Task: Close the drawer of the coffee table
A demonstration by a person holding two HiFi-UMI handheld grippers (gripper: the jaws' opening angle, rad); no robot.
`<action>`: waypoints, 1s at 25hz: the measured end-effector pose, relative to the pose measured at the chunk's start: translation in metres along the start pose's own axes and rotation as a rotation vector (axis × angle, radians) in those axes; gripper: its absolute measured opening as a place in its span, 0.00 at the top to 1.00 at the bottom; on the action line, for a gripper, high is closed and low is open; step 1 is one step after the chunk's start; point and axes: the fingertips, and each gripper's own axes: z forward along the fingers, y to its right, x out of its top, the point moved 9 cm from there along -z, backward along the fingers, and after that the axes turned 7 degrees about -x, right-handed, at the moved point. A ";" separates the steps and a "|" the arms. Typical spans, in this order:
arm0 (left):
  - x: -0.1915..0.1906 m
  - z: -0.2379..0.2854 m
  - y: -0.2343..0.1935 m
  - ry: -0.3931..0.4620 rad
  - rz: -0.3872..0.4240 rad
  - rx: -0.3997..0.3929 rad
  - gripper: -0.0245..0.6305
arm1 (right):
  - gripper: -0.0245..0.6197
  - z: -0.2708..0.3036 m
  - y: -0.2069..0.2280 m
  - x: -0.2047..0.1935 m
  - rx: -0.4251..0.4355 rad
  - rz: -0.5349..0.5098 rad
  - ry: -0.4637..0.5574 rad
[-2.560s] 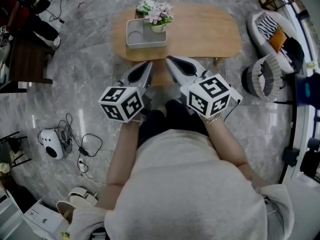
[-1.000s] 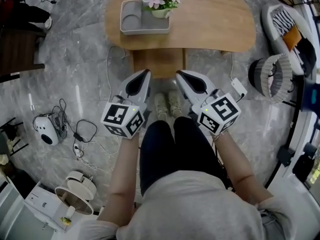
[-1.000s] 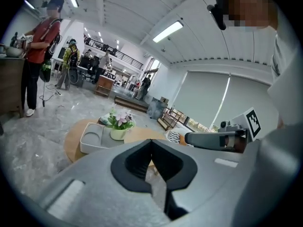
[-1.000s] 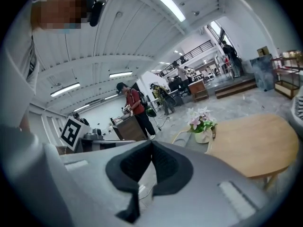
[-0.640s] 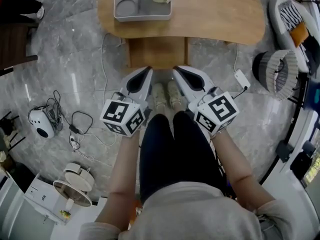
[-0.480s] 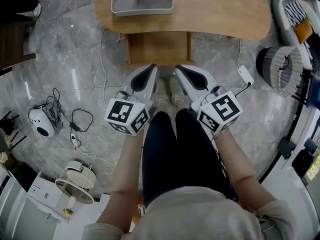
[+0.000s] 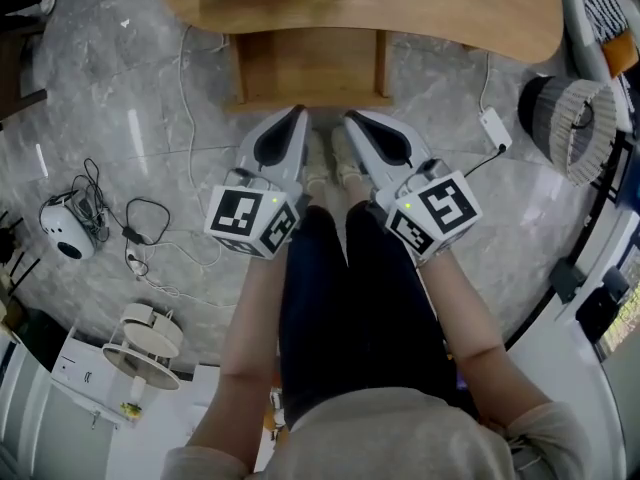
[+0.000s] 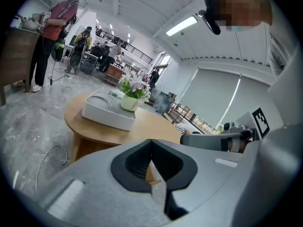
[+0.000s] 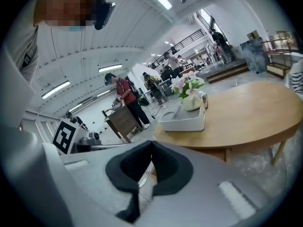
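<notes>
The wooden coffee table (image 7: 450, 8) fills the top of the head view. A wooden drawer (image 7: 310, 68) juts out from under its near edge, towards me. My left gripper (image 7: 297, 114) and right gripper (image 7: 352, 118) sit side by side just short of the drawer's front. Whether they touch it I cannot tell. Both are shut with nothing between the jaws. In the left gripper view the left gripper (image 8: 151, 142) has its jaws meeting, with the table (image 8: 147, 126) beyond. The right gripper (image 9: 151, 144) shows the same in its own view, facing the table (image 9: 246, 117).
A grey tray (image 8: 106, 115) and a flower pot (image 8: 129, 100) stand on the table. The person's shoes (image 7: 330, 163) are between the grippers. Cables (image 7: 150, 238), a white device (image 7: 60, 230) and a fan (image 7: 145, 343) lie left; a power adaptor (image 7: 495, 126) and basket (image 7: 570, 123) sit right.
The table has slid up and partly out of the head view. Both grippers stayed shut and side by side near the drawer's front.
</notes>
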 end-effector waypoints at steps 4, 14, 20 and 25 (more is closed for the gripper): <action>-0.029 0.011 -0.014 -0.018 -0.016 0.020 0.96 | 0.96 0.012 0.014 -0.031 -0.008 0.018 -0.012; -0.098 0.022 -0.042 -0.057 -0.080 0.091 0.96 | 0.96 0.039 0.039 -0.096 -0.051 0.013 -0.078; -0.133 0.029 -0.052 -0.057 -0.107 0.080 0.96 | 0.96 0.058 0.056 -0.128 -0.008 0.077 -0.134; -0.160 0.039 -0.059 -0.095 -0.040 0.076 0.96 | 0.96 0.067 0.064 -0.153 -0.021 0.078 -0.116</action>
